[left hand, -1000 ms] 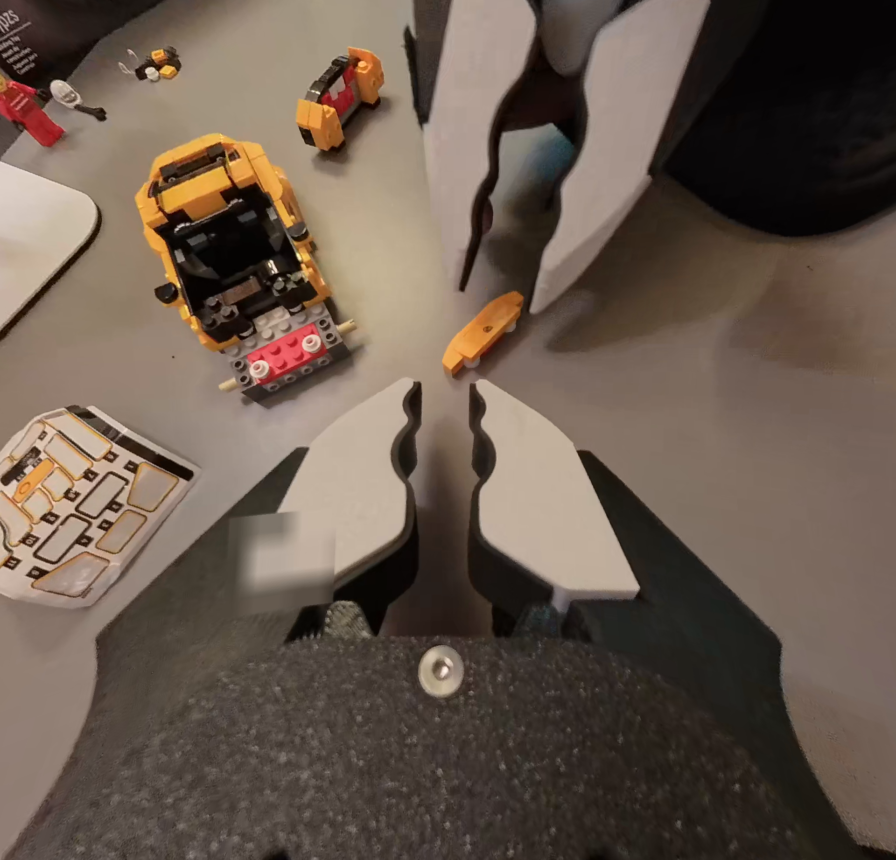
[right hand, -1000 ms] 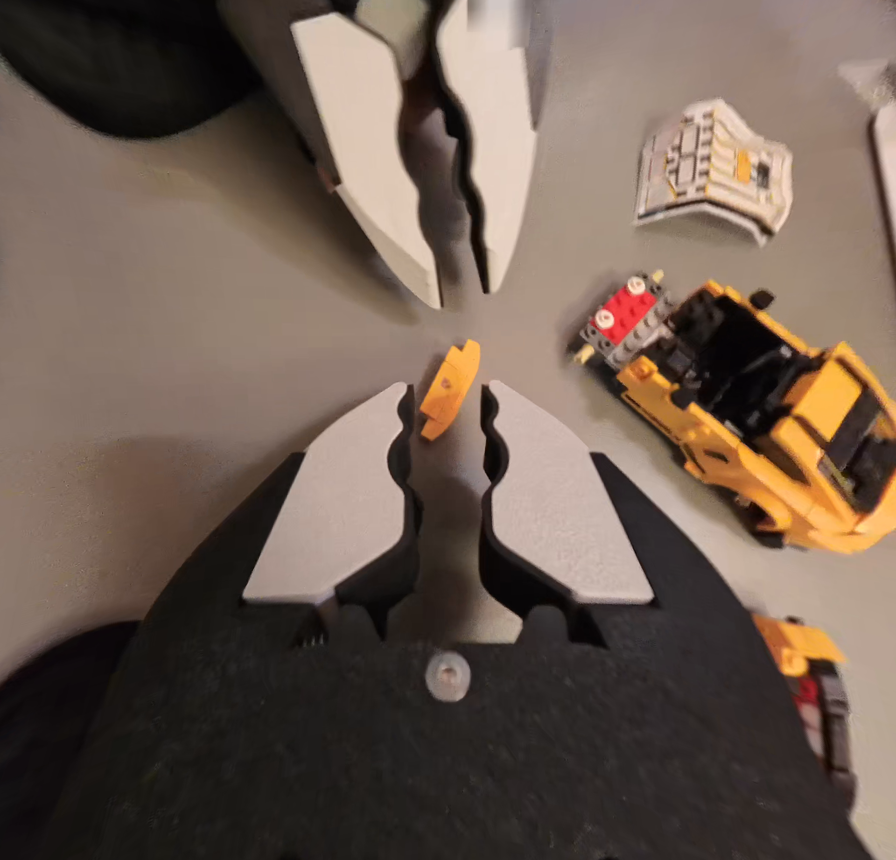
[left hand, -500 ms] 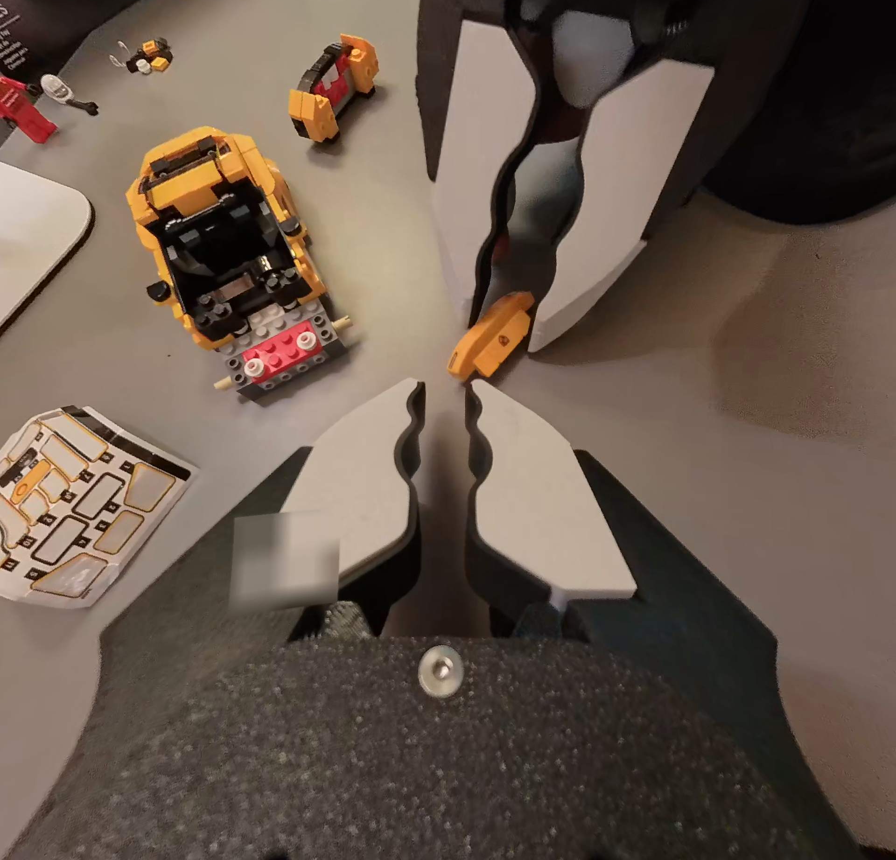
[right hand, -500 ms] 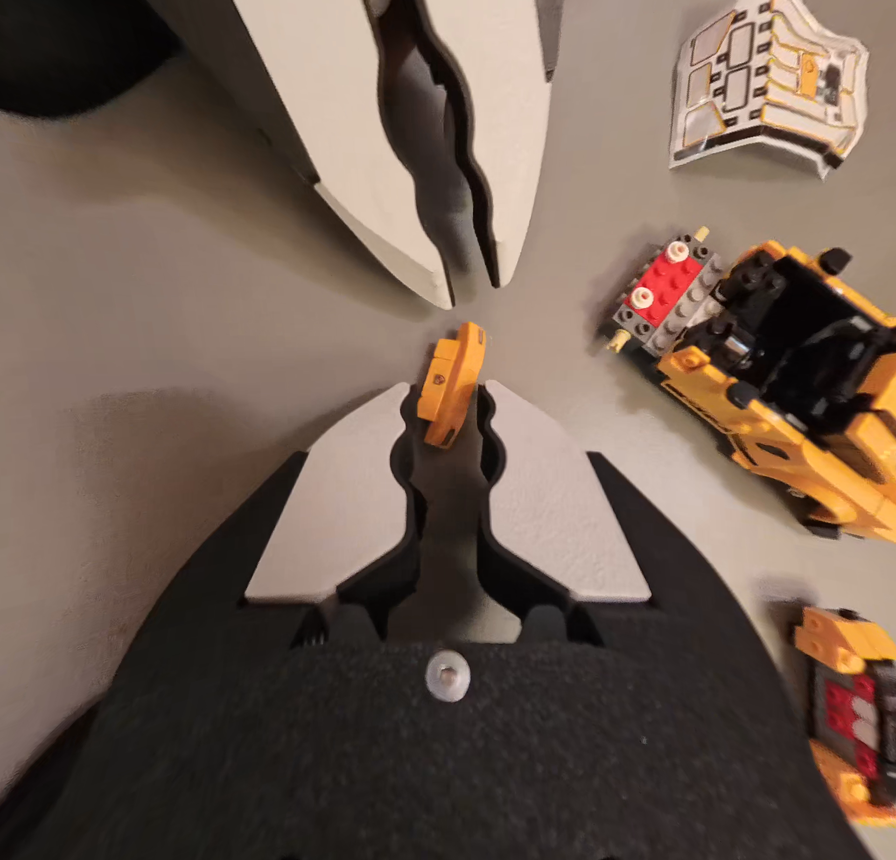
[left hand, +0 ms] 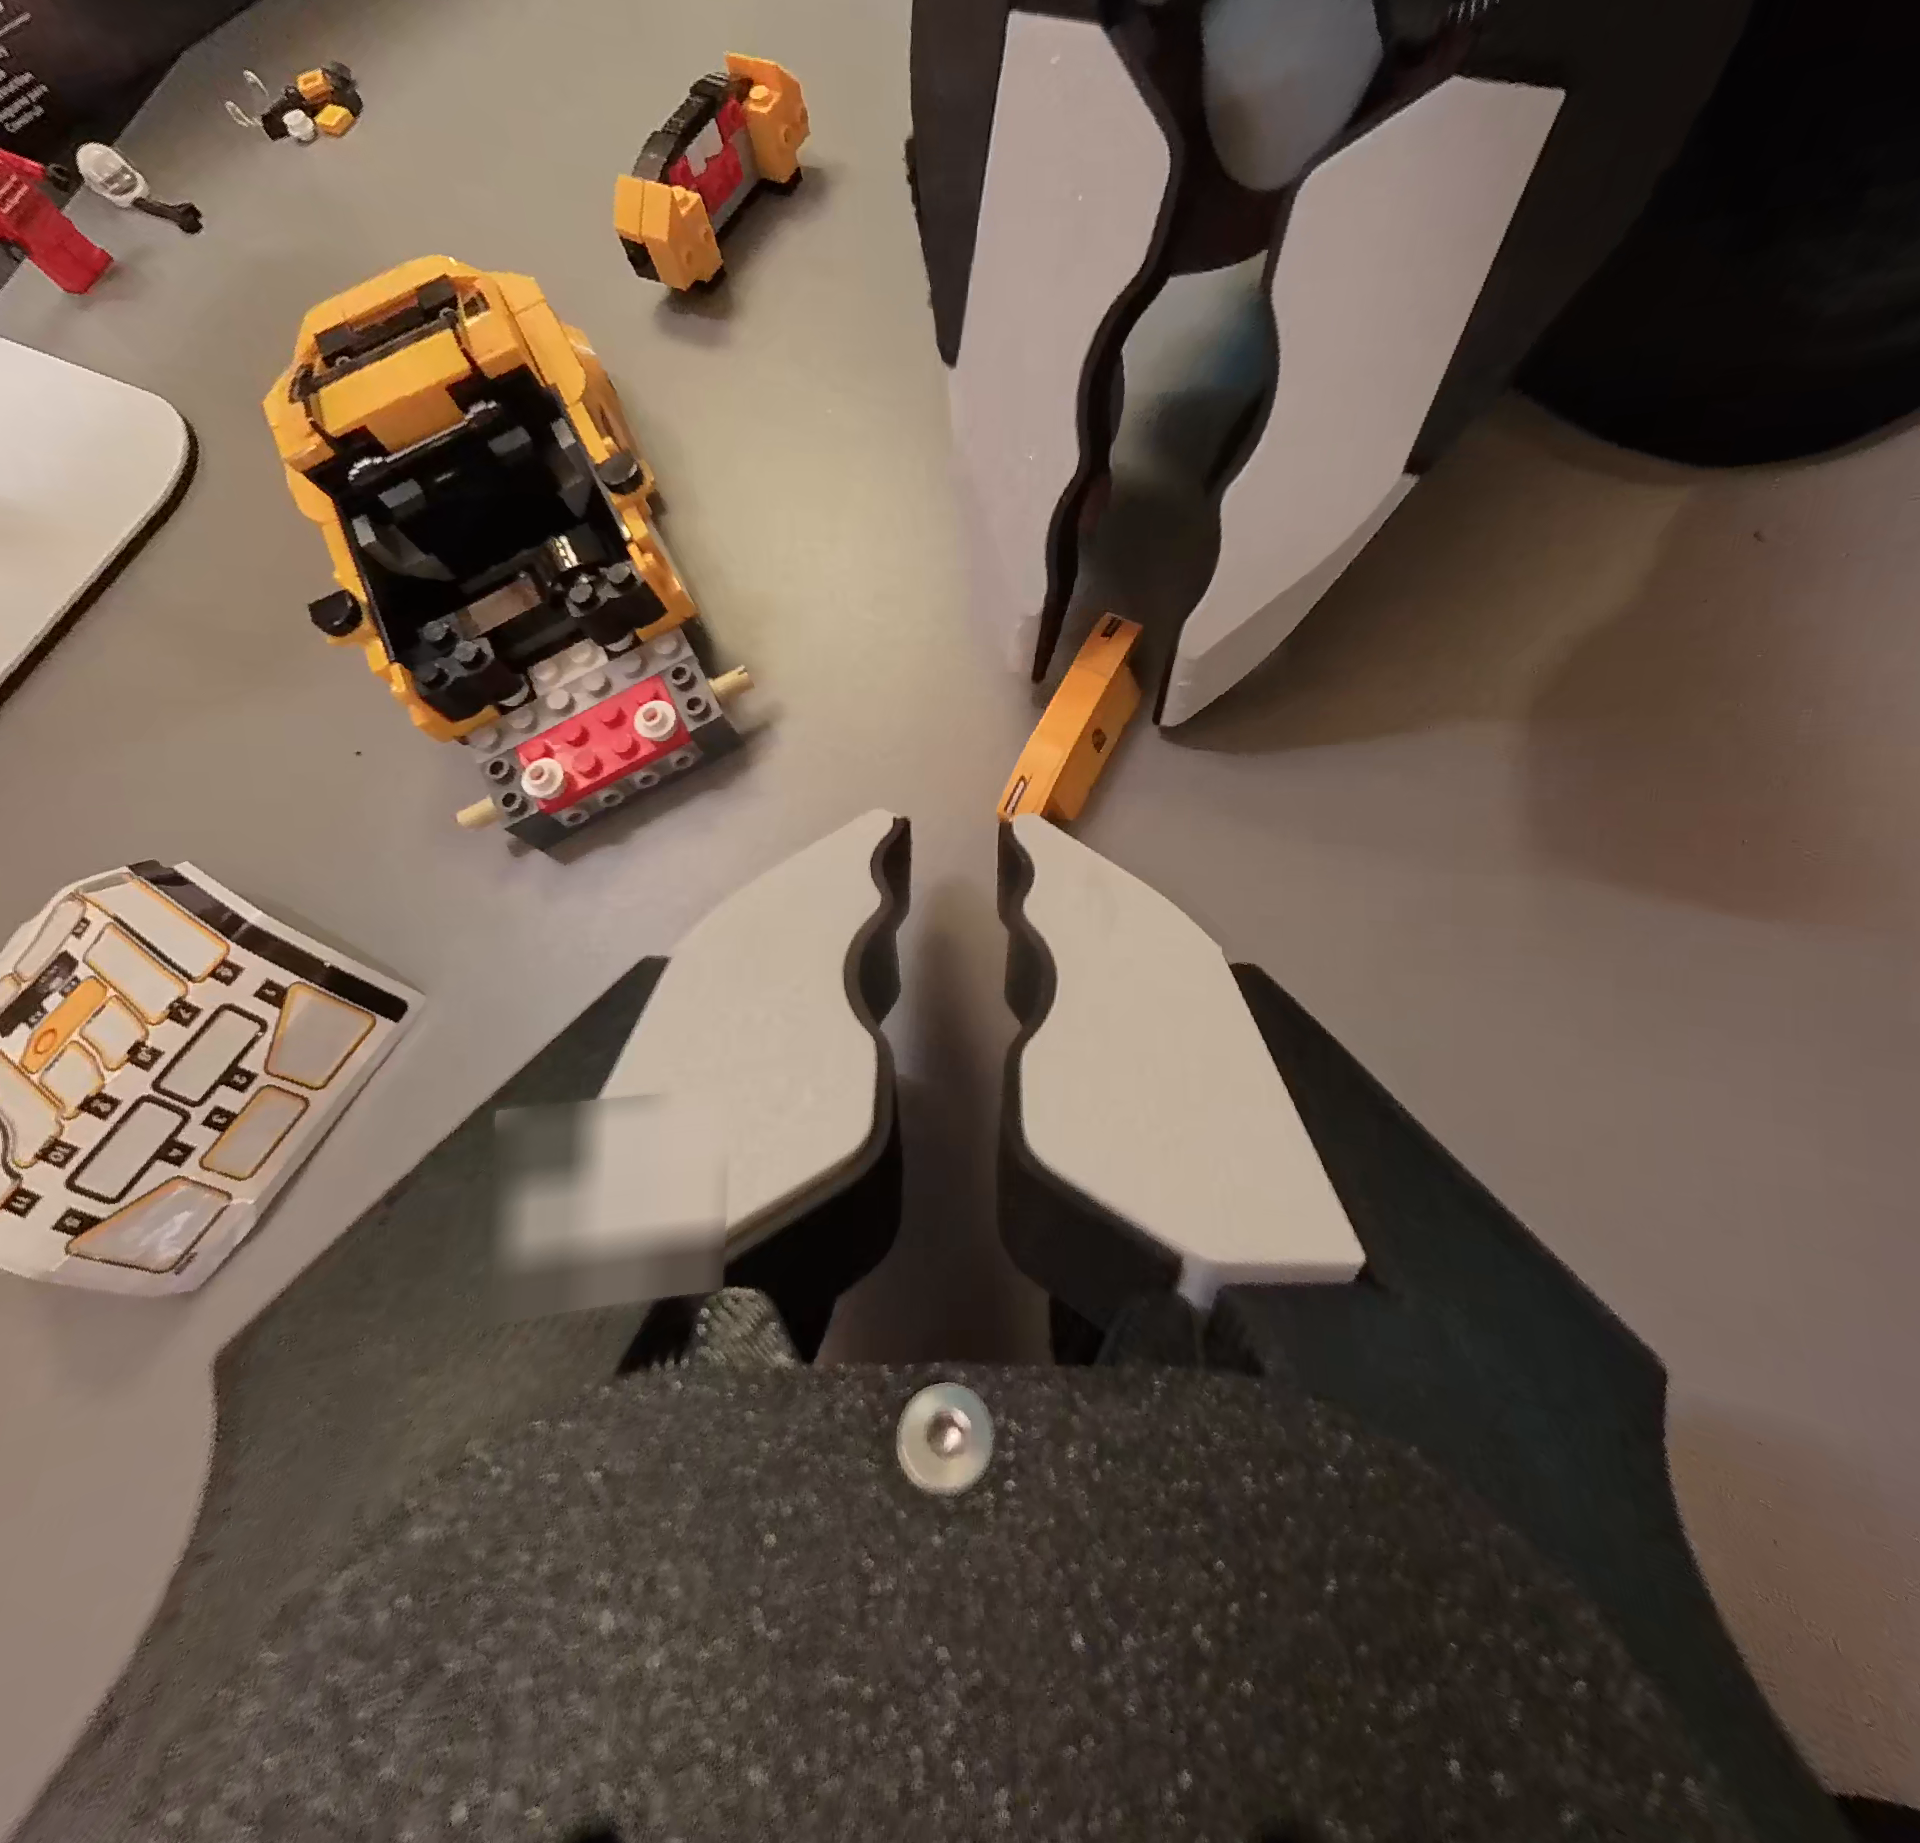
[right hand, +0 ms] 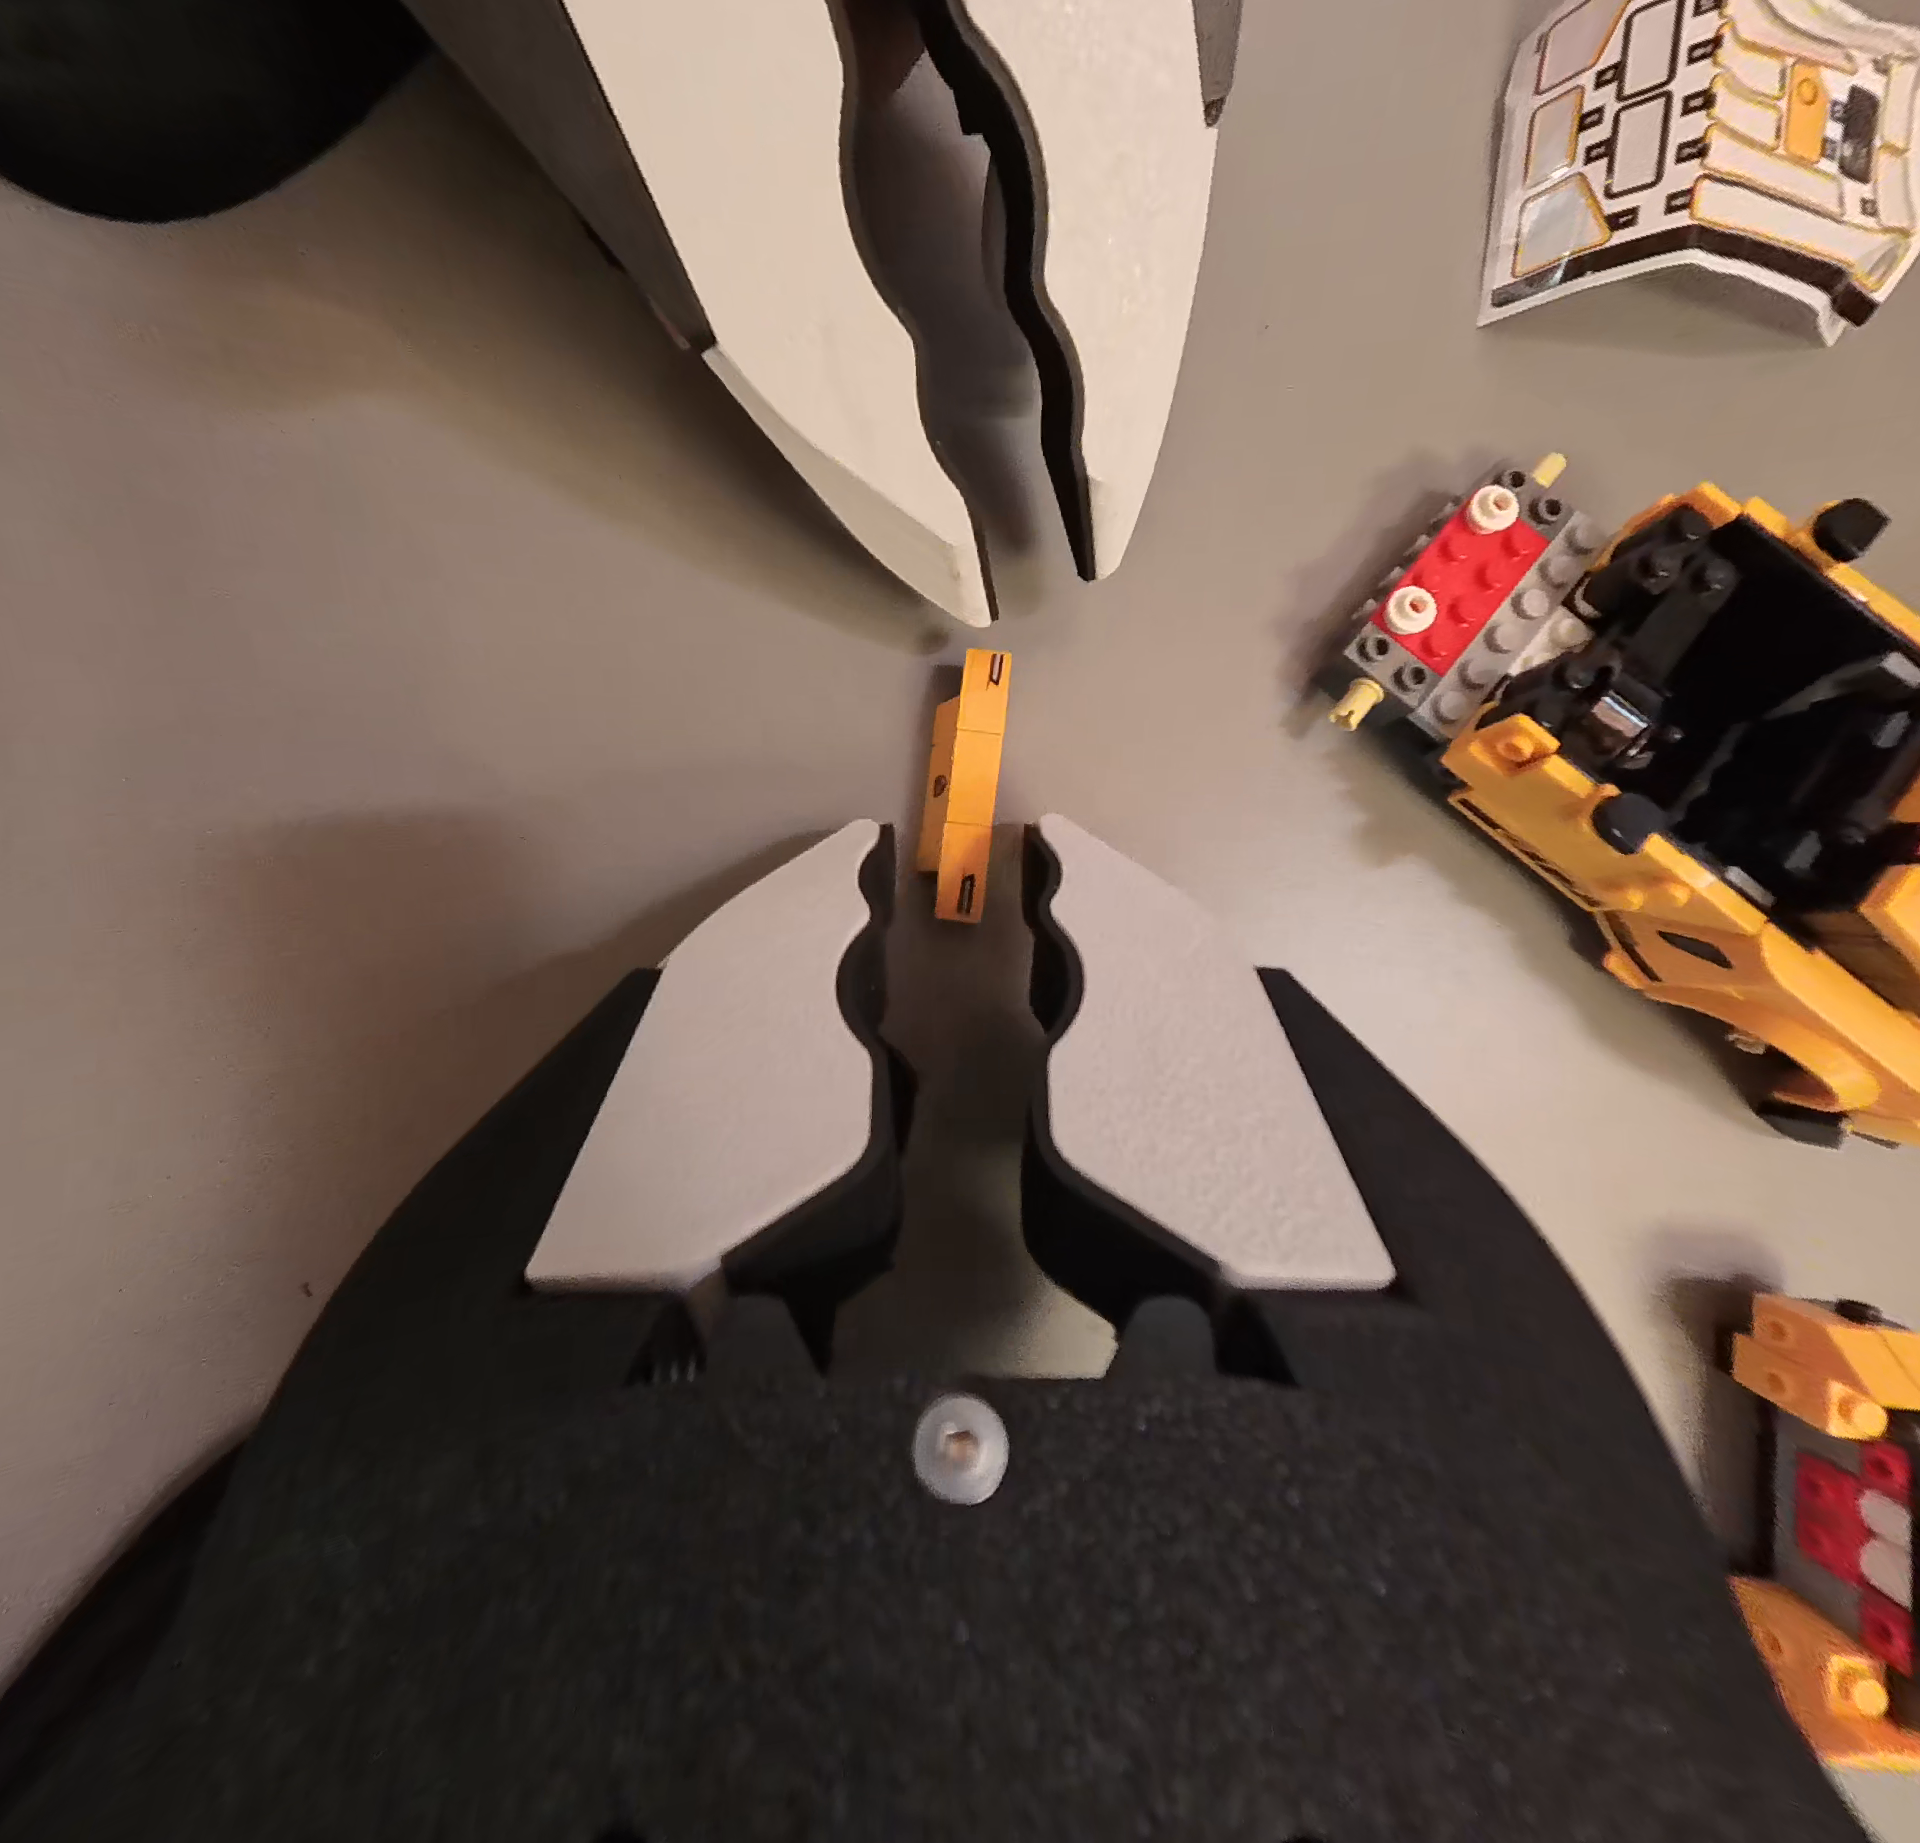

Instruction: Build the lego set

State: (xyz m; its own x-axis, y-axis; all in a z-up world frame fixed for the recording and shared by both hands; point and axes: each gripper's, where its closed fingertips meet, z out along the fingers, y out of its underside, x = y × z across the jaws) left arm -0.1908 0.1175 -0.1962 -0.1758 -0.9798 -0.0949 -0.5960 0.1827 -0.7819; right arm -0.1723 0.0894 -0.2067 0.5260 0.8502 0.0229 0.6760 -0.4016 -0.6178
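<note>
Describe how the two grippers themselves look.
Both match. The left gripper and right gripper each have two flat pale-grey fingers with wavy black-edged inner faces, mounted on a black speckled body with one silver screw in the middle. No cables or sleeves show.

orange piece (right hand: 964,785), orange-blk car (left hand: 468,505), grey table (left hand: 1455,858)

The two sets of tips face each other closely across the grey worktop (left hand: 1455,910), and the narrow gap between the left hand-held gripper (left hand: 951,827) and the right hand-held gripper (right hand: 954,829) is filled by the small orange piece (right hand: 964,785). In the left wrist view, the worktop to the right of them lies bare. To the left, the yellow car body (left hand: 468,505), the sticker sheet (left hand: 156,1076) and, farther off, the orange-and-red subassembly (left hand: 717,172) crowd the surface.
</note>
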